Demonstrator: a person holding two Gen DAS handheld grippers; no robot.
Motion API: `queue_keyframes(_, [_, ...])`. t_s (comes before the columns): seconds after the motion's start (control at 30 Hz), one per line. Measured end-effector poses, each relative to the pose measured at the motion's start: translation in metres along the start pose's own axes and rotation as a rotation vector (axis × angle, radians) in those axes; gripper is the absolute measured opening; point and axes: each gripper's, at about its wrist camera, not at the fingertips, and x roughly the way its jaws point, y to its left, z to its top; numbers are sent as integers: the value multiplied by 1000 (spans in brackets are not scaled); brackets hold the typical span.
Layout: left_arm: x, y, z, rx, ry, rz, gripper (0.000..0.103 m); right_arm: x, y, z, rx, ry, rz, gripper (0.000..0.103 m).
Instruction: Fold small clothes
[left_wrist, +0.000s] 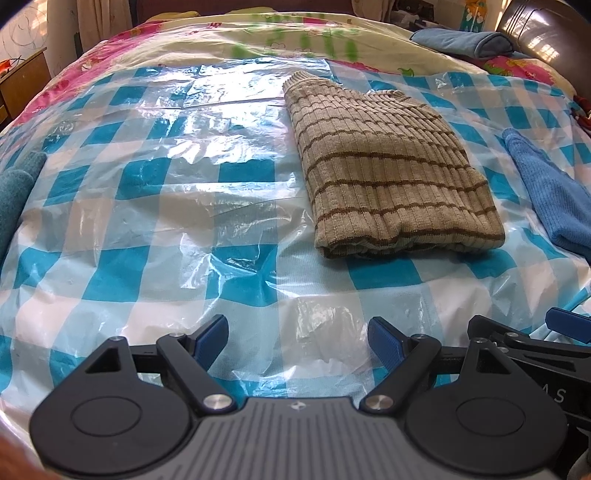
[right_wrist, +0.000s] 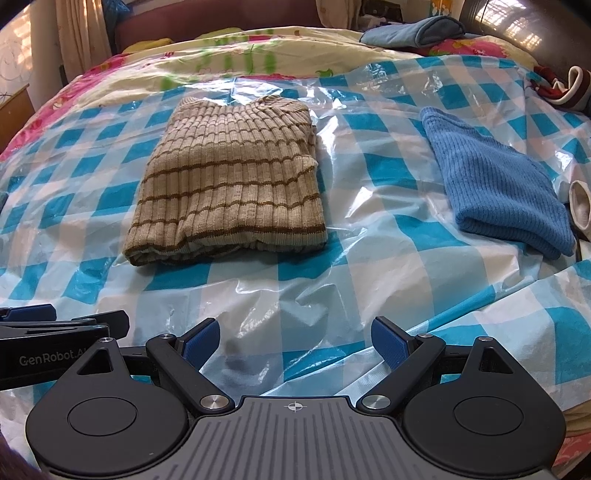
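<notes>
On the checked plastic sheet (right_wrist: 369, 258) that covers the bed, a striped beige sweater (right_wrist: 229, 184) lies folded into a neat block, far of both grippers and well apart from them. To its right lies a folded blue knit (right_wrist: 498, 192), also flat on the sheet. The left gripper (left_wrist: 297, 341) hovers near the sheet's near edge with its jaws apart and nothing between them; the right gripper (right_wrist: 293, 341) sits just beside it, jaws likewise apart and empty.

The beige piece looks finished, so the step in hand is probably to move it aside or to reach for the next garment. To do that well, each gripper should come in low from the near side and pinch the whole stack of layers at a near corner, not only the top ply, so the fold stays together. The plastic is slick and wrinkled; catching it along with the knit would drag the sheet, so the pads should close on cloth alone.

Readable writing: "GenRobot.A" on the left gripper's body in the right view; in the left view only the letters "AS" show at the right edge.
</notes>
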Motion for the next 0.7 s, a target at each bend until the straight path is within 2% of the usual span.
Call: queue_keyframes(0.7, [2,-2,-5,11,17,5,88,2,-4,-3,15,6,-2,91])
